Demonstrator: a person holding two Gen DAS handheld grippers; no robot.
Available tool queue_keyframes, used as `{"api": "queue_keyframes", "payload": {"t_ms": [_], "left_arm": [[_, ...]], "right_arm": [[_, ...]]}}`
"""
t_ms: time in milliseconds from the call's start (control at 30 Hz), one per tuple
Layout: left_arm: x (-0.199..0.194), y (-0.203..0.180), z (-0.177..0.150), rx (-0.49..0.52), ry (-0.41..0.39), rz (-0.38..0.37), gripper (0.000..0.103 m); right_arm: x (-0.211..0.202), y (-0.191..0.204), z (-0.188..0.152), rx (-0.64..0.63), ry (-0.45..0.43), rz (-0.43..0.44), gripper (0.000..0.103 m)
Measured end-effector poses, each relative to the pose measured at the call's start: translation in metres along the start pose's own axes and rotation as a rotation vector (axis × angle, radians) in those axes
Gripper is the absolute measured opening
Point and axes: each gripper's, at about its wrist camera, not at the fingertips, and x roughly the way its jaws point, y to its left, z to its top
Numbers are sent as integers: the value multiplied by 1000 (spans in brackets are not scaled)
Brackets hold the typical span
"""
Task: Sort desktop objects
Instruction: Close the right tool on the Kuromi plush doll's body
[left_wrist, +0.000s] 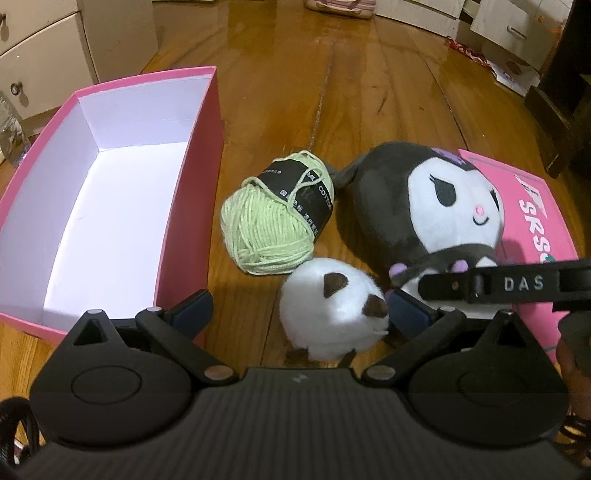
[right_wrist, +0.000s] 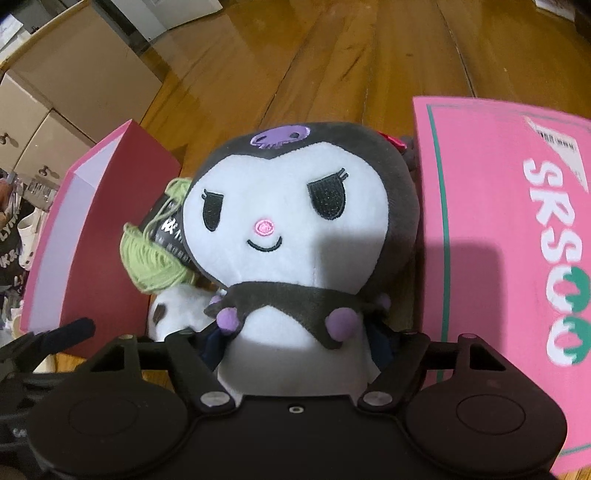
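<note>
Now the pink box (left_wrist: 107, 206) lies open at ten o'clock from the left claw (left_wrist: 295, 310), its long side running away from the camera. The pink lid (right_wrist: 498, 229) lies flat at two o'clock from the right claw (right_wrist: 295, 339). The big doll (right_wrist: 295, 221) sits between the right claw's fingers, head up, face toward the camera. The fingers press on its body, so the claw has hold of it. The green yarn (left_wrist: 275, 218) lies at twelve o'clock from the left claw, on its side, its long way pointing to one o'clock. The small white plush (left_wrist: 332, 310) sits between the left claw's wide-open fingers, beside the right pad (left_wrist: 408, 312); that claw holds nothing.
</note>
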Motion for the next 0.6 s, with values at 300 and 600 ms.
{"api": "queue_keyframes", "payload": {"t_ms": [300,600], "left_arm": [[-6,0,-2,29,8,-6,103],[-3,2,-9,33,30,-1,103]], "right_arm": [[13,0,-4,19,60,17,89],[24,9,-9,-14,20,20,81]]}}
